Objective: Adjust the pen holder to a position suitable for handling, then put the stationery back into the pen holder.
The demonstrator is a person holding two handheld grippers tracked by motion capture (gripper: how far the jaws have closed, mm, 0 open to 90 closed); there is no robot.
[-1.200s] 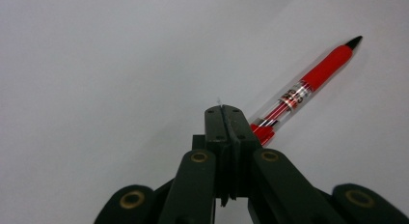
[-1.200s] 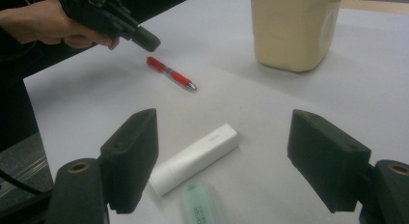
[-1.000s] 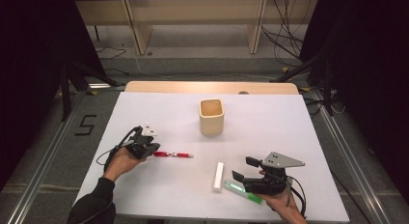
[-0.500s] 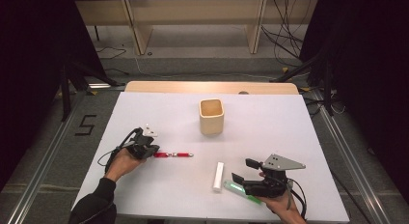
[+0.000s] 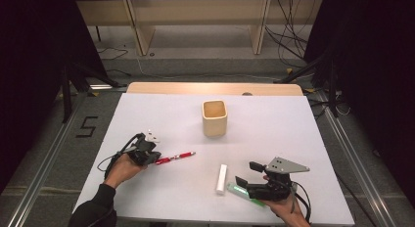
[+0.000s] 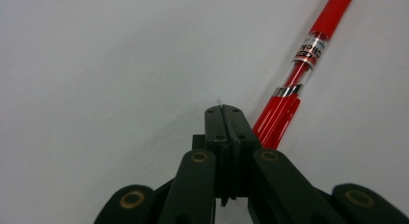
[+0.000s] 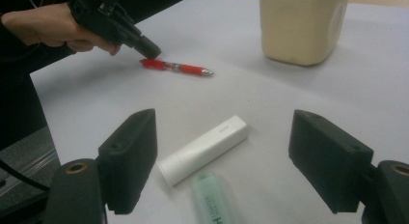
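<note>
red pen [image 5: 175,157] beside the closed left claw [image 5: 152,159]; right claw [image 7: 224,161] wide over white tube [image 7: 202,148]

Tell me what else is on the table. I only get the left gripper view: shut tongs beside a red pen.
Observer: A beige cup stands upright beyond the red pen, well apart from it.
Operator: Anything near my other hand?
Observer: A white tube lies flat just ahead of the right tongs, with a green marker close beside it.
Operator: Are those tongs gripping either one?
Observer: No, the right tongs stand wide open and grip nothing.
</note>
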